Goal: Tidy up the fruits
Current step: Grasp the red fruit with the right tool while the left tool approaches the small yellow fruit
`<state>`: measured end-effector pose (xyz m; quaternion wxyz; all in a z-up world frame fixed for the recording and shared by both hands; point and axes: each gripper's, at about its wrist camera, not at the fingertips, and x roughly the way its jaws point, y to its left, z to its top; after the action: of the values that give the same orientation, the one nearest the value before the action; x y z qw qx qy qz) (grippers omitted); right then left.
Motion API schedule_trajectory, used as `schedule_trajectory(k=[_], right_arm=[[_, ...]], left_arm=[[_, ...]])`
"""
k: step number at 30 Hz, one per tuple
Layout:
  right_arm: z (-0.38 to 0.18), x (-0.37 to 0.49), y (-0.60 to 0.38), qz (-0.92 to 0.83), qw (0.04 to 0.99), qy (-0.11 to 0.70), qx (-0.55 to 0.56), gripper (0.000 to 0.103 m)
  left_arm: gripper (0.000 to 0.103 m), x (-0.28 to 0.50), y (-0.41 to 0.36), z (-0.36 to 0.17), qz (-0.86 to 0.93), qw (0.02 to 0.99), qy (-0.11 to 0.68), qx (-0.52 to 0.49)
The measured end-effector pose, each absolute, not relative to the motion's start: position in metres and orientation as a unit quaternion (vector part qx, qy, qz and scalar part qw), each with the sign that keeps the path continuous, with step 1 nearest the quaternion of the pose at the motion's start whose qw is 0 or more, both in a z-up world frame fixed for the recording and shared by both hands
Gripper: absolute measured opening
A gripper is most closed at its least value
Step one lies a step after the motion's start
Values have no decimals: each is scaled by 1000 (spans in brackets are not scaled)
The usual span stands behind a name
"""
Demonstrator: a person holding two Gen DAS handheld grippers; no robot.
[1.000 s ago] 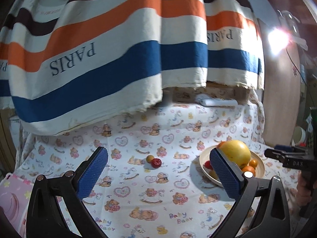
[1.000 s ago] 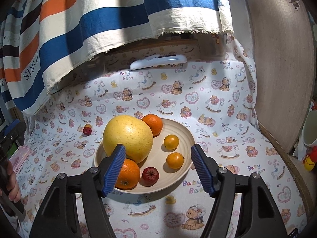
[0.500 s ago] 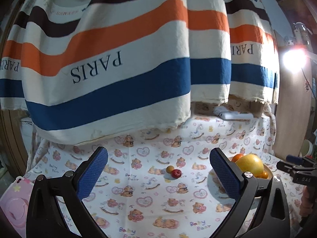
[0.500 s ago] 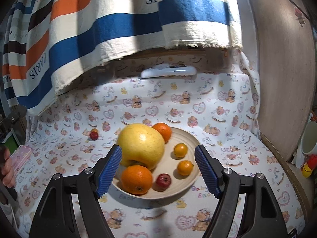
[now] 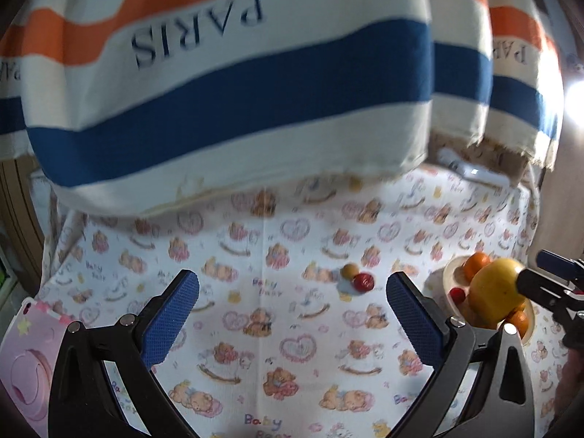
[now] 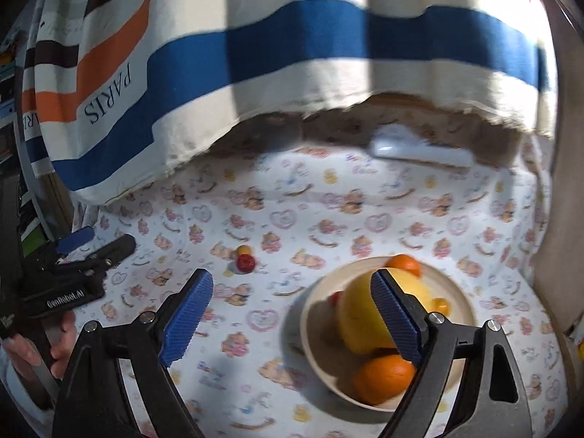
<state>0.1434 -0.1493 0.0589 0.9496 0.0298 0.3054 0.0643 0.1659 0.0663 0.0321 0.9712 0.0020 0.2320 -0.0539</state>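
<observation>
A small red fruit (image 5: 363, 282) and a small yellow one (image 5: 349, 271) lie side by side on the bear-print cloth. My left gripper (image 5: 292, 292) is open and empty, and the pair sits ahead, nearer its right finger. A beige plate (image 6: 314, 303) holds a big yellow pomelo (image 6: 361, 314), oranges (image 6: 383, 377) and smaller fruits. My right gripper (image 6: 292, 284) hangs left of the plate, its jaws opening with nothing between them; its right finger overlaps the pomelo in the picture. The red fruit (image 6: 246, 262) lies ahead of its left finger. The left gripper (image 6: 102, 242) shows at the left edge.
A striped cloth (image 5: 255, 84) printed PARIS hangs low over the back of the table. A white bar-shaped object (image 6: 419, 149) lies beneath it. A pink item (image 5: 25, 346) sits at the front left, and a wooden panel (image 6: 562, 219) closes the right side. A hand (image 6: 33, 350) holds the left gripper.
Both grippers have swung left, so the plate slid toward the right in each view. The right gripper's jaws have spread wider. The two loose fruits have not moved on the cloth.
</observation>
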Motion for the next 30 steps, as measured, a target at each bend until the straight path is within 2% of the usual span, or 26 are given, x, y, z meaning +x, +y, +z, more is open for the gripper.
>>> schedule_trajectory(k=[5,12,18,25,27,30], right_arm=[[41,183,-121,55,931,358,38,89],[14,233,-87,63,906,417,24,88],[-11,267,-73,71,890,450,23,67],[-32,286,-64,69,885,461,6,48],[-37,290,-60,67,883,464,-9,39],[-42,294,-59,73,881,468,-5,38]], left_arm=[[99,185,86,22,-32,954,296,-25],[93,203,103,10,-28,943,328,-38],[84,214,108,-3,-24,937,347,-42],[83,207,112,2,-28,935,346,-67],[82,203,109,8,-32,938,338,-67],[79,200,106,12,-29,942,329,-57]])
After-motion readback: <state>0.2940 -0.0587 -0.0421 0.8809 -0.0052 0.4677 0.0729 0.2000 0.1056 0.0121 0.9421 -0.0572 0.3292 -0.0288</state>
